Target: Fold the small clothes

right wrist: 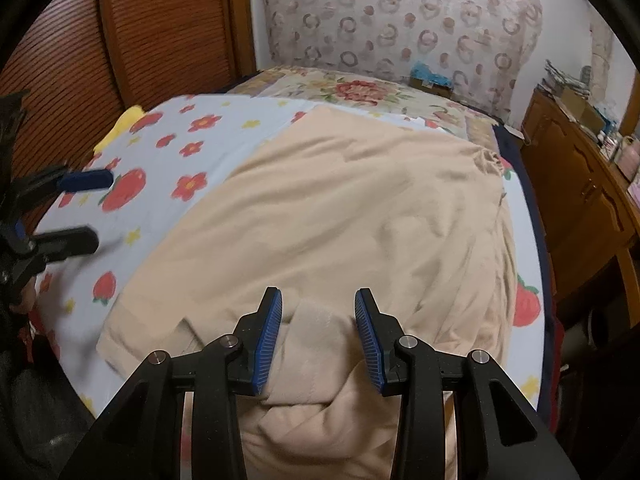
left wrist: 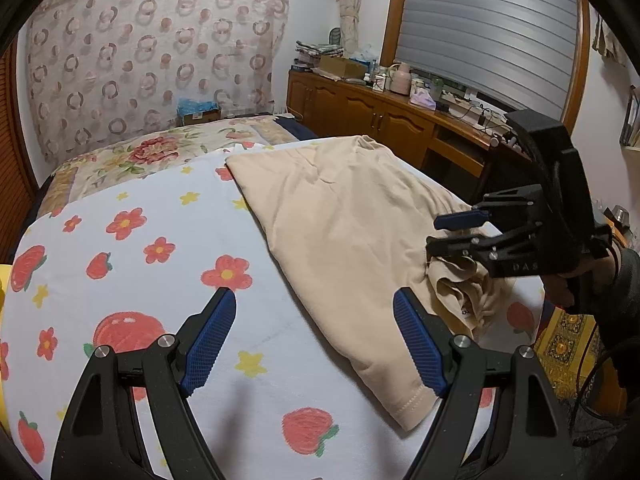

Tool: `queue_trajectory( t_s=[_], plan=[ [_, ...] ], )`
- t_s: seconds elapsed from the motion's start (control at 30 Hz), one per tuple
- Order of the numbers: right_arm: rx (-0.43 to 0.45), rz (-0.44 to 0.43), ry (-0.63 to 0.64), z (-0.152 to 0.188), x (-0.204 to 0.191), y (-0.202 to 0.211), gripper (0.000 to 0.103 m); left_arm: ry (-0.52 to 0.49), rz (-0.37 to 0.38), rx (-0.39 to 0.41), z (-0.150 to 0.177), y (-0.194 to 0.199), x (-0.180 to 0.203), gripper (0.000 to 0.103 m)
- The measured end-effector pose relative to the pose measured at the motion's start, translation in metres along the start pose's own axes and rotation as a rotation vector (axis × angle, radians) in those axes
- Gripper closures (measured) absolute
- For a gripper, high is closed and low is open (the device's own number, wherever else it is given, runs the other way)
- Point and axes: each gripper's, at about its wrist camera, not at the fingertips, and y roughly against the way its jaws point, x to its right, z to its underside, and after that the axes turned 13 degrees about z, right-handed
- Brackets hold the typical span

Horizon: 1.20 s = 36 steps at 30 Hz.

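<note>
Two grippers over bed. Beige garment [left wrist: 340,232] lies spread on the flower-print sheet [left wrist: 132,264], right half of bed, one end bunched nr the front edge. Left gripper [left wrist: 314,328]: jaws wide apart, nothing btwn them, hovering above bare sheet just beside garment's hem. Right gripper [right wrist: 318,332]: jaws partly apart, a raised fold of the beige cloth sits btwn the blue pads [right wrist: 270,336]; left pad touches the fold, right pad looks clear of it. Wooden cabinet [left wrist: 384,120] beside bed.

Matt beige cloth garment [right wrist: 340,208], ribbed blue gripper pads [right wrist: 272,336]
</note>
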Motion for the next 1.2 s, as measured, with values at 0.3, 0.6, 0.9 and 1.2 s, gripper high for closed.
queue_trajectory(
  t_s=[0.3,0.6,0.9,1.2],
  plan=[
    [-0.033,-0.008,-0.004,0.017,0.014,0.010,0.070,0.004,0.004,0.008,0.000,-0.003,0.001,0.022],
    [0.027,0.007,-0.046,0.043,0.032,0.044,0.099,0.001,0.008,0.003,-0.001,-0.004,0.002,0.021],
    [0.001,0.109,-0.136,0.092,0.060,0.099,0.099,-0.013,0.020,-0.011,0.000,-0.010,0.008,0.021],
    [0.028,0.175,-0.150,0.089,0.056,0.104,0.068,-0.025,0.032,-0.040,0.003,-0.019,0.016,0.021]
  ],
)
